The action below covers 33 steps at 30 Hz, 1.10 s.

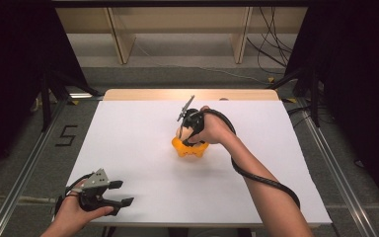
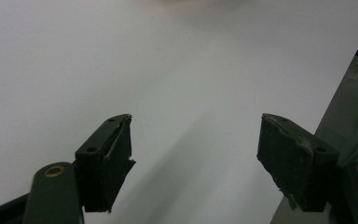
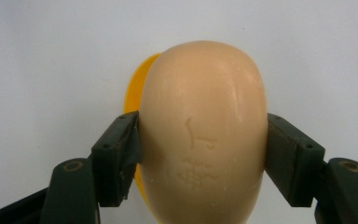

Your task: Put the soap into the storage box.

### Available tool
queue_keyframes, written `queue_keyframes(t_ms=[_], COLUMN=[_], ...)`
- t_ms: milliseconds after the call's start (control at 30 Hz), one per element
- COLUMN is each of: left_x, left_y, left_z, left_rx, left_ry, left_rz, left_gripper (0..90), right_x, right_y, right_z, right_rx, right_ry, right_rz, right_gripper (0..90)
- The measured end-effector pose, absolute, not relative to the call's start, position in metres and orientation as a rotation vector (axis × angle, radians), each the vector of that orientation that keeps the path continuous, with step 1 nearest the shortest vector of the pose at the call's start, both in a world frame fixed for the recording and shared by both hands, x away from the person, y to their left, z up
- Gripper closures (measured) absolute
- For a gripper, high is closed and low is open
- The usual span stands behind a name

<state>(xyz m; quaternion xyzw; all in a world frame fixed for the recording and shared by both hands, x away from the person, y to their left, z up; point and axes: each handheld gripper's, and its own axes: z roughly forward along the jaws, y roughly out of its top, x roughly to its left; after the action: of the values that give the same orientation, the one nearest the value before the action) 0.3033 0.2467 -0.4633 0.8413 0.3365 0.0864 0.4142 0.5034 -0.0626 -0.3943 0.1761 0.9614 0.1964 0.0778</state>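
A beige oval bar of soap [image 3: 203, 130] with a stamped mark is clamped between the two black jaws of my right gripper [image 3: 203, 161]. Behind and under it shows the rim of an orange soap dish [image 3: 135, 91]. From above, the right gripper [image 1: 187, 132] points down at the orange dish [image 1: 191, 148] near the middle of the white table, with the soap [image 1: 179, 132] at its tip just over the dish. My left gripper [image 1: 121, 192] rests open near the table's front left corner, its fingers [image 2: 107, 158] wide apart over bare white surface.
The white tabletop [image 1: 143, 148] has a wooden strip [image 1: 187, 94] along its far edge. The table's right edge and grey floor [image 2: 354, 93] show in the left gripper view. Metal rails [image 1: 24, 168] run along both sides, and cables lie on the floor beyond.
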Motion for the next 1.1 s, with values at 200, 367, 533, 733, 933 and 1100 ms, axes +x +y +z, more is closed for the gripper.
queue_keyframes(t_ms=[200, 367, 533, 733, 933, 1100], left_x=[0.3035, 0.3026, 0.3036, 0.3025, 0.304, 0.303], left_y=[0.2464, 0.2459, 0.2472, 0.246, 0.2473, 0.2454], left_z=[-0.4636, -0.4637, -0.4633, -0.4636, -0.4632, -0.4641], left_rx=[2.117, 2.101, 2.121, 2.102, 2.127, 2.097], left_ry=[0.844, 0.85, 0.844, 0.847, 0.821, 0.836], left_rz=[0.222, 0.207, 0.223, 0.205, 0.228, 0.213], left_gripper=[25.7, 25.7, 25.8, 25.8, 25.8, 25.8], right_x=[0.5043, 0.5053, 0.5059, 0.5057, 0.5039, 0.5059], right_y=[-0.0628, -0.0634, -0.0635, -0.0633, -0.0639, -0.065], right_z=[-0.3954, -0.3968, -0.3988, -0.3993, -0.4011, -0.402], right_rx=[0.526, 0.527, 0.513, 0.518, 0.548, 0.523], right_ry=[2.877, 2.879, 2.889, 2.888, 2.883, 2.885], right_rz=[0.594, 0.597, 0.605, 0.592, 0.592, 0.602], right_gripper=[33.8, 33.7, 33.7, 33.8, 33.7, 33.7])
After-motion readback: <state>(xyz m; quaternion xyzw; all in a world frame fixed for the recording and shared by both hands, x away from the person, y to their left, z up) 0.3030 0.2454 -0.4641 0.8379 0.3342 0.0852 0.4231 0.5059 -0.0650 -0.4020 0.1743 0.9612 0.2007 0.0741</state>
